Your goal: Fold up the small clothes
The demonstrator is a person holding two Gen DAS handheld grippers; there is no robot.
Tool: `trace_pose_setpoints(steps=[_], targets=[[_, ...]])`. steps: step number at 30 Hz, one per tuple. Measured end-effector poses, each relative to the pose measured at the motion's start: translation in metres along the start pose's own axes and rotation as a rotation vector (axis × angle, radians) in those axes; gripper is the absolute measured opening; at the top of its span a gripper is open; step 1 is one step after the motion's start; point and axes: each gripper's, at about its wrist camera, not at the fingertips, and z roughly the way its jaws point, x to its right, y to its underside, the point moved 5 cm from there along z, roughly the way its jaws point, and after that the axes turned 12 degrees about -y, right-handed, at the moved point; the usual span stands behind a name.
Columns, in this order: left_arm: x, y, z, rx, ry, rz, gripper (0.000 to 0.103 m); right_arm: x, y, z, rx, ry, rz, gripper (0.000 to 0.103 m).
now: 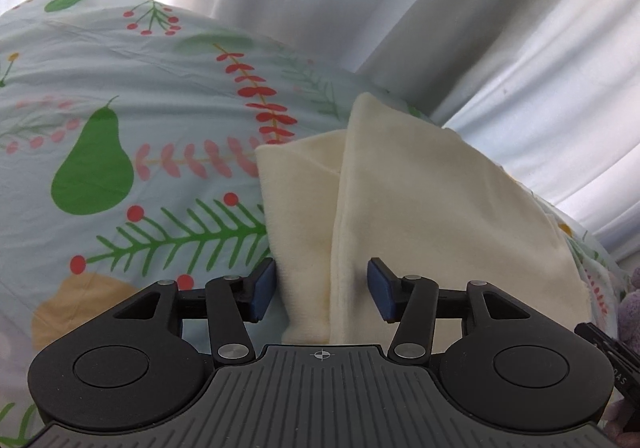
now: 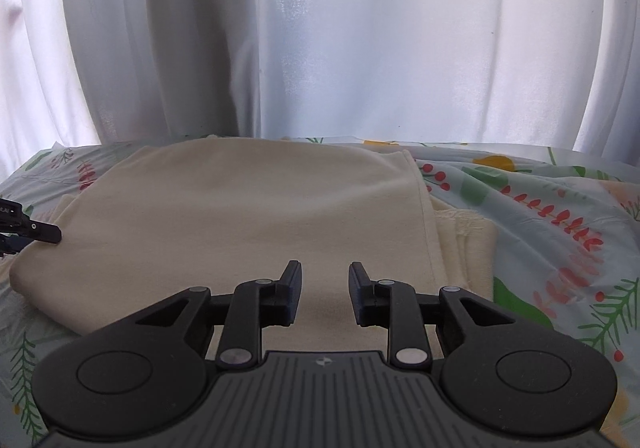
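Note:
A cream garment [image 1: 420, 207] lies folded on the patterned sheet [image 1: 120, 107]. In the left wrist view its folded edge runs between the open fingers of my left gripper [image 1: 322, 290], which holds nothing. In the right wrist view the same garment [image 2: 248, 207] spreads flat, with a lower layer sticking out at its right side [image 2: 468, 244]. My right gripper [image 2: 324, 294] is open and empty, low over the garment's near edge. The tip of the left gripper [image 2: 40, 232] shows at the garment's left edge.
White curtains [image 2: 320, 39] hang right behind the surface. The leaf and pear printed sheet [image 2: 560, 215] extends to the right of the garment. A purple fuzzy item [image 1: 630, 304] peeks in at the left wrist view's right edge.

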Motion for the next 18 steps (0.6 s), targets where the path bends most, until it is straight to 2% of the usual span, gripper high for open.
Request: trace_pose_setpoints(steps=[2, 4, 7, 10, 18], targets=[[0.001, 0.000, 0.002, -0.002, -0.002, 0.005, 0.052, 0.013, 0.003, 0.004, -0.006, 0.079, -0.007, 0.024], [0.004, 0.000, 0.002, 0.005, -0.008, 0.026, 0.052, 0.032, 0.006, 0.006, -0.022, 0.174, 0.008, 0.016], [0.008, -0.001, 0.003, 0.007, -0.032, 0.053, 0.051, 0.050, 0.006, -0.001, -0.015, 0.219, 0.058, 0.018], [0.011, -0.003, 0.004, 0.005, -0.045, 0.065, 0.049, 0.050, 0.007, -0.010, -0.009, 0.187, 0.085, 0.018], [0.017, -0.004, 0.000, -0.001, -0.052, 0.093, 0.037, 0.008, 0.003, -0.017, 0.004, 0.090, 0.024, 0.018]])
